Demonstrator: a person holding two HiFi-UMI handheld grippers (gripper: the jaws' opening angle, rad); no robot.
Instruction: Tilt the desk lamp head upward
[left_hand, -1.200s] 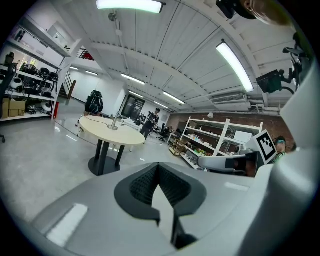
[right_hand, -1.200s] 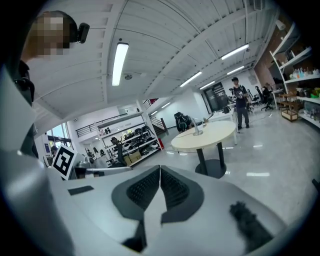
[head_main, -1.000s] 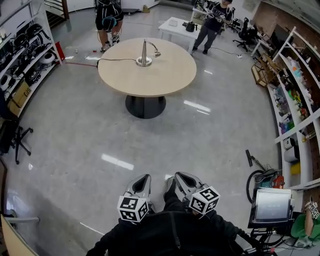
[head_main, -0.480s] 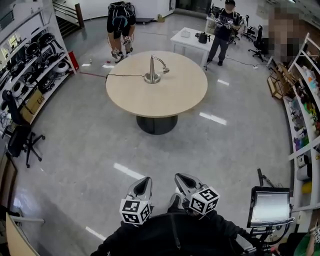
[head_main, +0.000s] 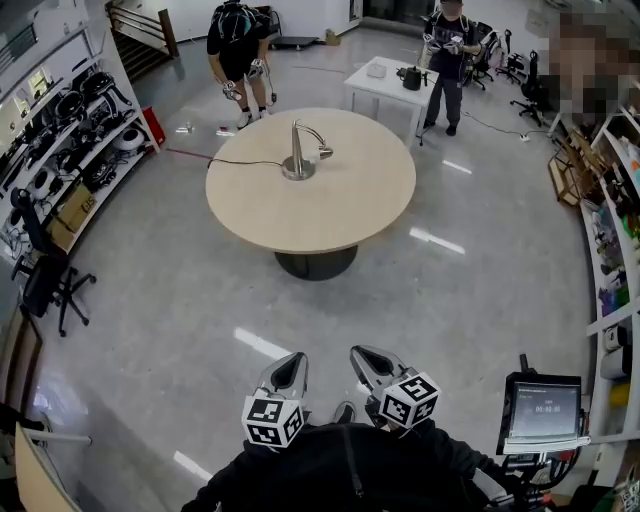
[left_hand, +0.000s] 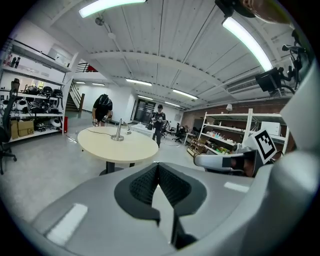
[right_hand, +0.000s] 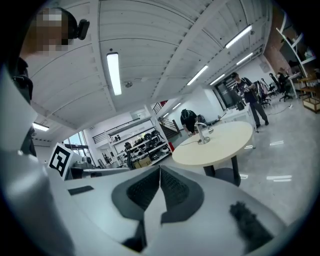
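A silver desk lamp stands on the far left part of a round beige table, its curved neck bending right and its head pointing down. The lamp shows small and far in the left gripper view, and the lamp is also distant in the right gripper view. My left gripper and right gripper are held close to my body, several steps from the table. Both are shut with nothing between the jaws.
A black cable runs from the lamp off the table's left edge. Two people stand beyond the table, one bending, one by a white table. Shelves line the left wall, racks the right. A cart with a screen stands at my right.
The table and lamp have drifted lower and closer in the head view as I move toward them. Both grippers stay shut near my body.
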